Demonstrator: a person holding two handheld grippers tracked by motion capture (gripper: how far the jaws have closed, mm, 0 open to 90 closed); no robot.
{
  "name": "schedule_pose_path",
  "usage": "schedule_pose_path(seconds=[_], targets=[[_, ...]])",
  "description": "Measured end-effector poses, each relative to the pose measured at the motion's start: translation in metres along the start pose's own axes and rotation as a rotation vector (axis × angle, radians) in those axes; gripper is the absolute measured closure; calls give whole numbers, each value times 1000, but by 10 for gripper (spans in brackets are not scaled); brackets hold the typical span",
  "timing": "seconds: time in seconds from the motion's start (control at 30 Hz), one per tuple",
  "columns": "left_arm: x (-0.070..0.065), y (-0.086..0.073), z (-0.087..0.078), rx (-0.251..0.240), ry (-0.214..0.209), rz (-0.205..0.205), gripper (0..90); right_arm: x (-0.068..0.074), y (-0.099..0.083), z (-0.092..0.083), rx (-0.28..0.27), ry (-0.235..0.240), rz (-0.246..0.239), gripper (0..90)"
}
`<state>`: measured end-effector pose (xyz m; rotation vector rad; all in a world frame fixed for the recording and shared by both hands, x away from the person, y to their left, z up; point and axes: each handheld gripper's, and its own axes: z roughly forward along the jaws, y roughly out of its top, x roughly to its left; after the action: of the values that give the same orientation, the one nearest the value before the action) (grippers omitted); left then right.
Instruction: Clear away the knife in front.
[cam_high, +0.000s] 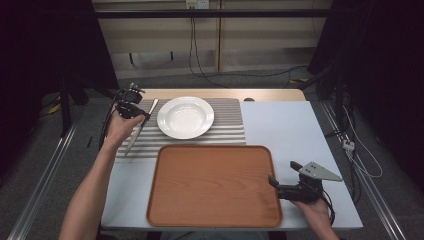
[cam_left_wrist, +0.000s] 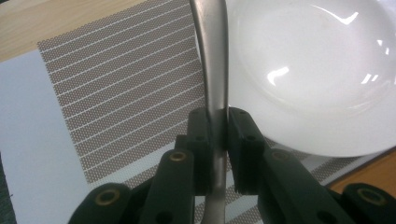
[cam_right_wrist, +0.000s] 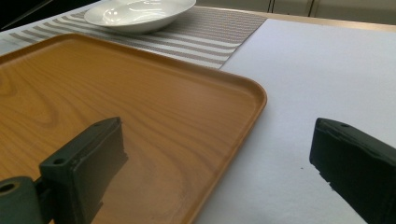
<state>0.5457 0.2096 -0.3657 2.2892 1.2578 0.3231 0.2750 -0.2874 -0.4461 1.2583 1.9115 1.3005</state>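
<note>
On the desk (cam_high: 295, 125), the left gripper (cam_left_wrist: 218, 122) view shows its fingers clamping a knife (cam_left_wrist: 214, 60) beside the plate (cam_left_wrist: 317, 70); right gripper (cam_right_wrist: 215, 158) fingers stand wide across the tray (cam_right_wrist: 254, 93) edge.

A white plate (cam_high: 185, 117) sits on a grey-and-white striped mat (cam_high: 227, 127); beside the mat, an orange-brown wood-grain tray (cam_high: 214, 186), a silver knife (cam_left_wrist: 214, 70), pale sheet (cam_high: 285, 130), black tools.
</note>
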Motion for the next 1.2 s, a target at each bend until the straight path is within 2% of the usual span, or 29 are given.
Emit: schedule_pose_path(seconds=[0.27, 0.57, 0.77, 0.97, 1.07, 1.2], targets=[[-15, -3, -12, -19, -28, 32, 799, 0, 0, 1, 5, 1, 0, 32], [-37, -14, -22, 11, -63, 57, 799, 1, 0, 1, 2, 0, -1, 32], [-52, -21, -22, -2, -91, 56, 798, 1, 0, 1, 4, 0, -5, 32], [-71, -26, -23, -5, -127, 77, 799, 1, 1, 2, 5, 1, -5, 32], [-81, -27, -22, 0, -136, 91, 798, 1, 1, 2, 5, 1, -5, 32], [-92, -30, -21, 9, -156, 89, 798, 1, 0, 1, 2, 3, -4, 32]])
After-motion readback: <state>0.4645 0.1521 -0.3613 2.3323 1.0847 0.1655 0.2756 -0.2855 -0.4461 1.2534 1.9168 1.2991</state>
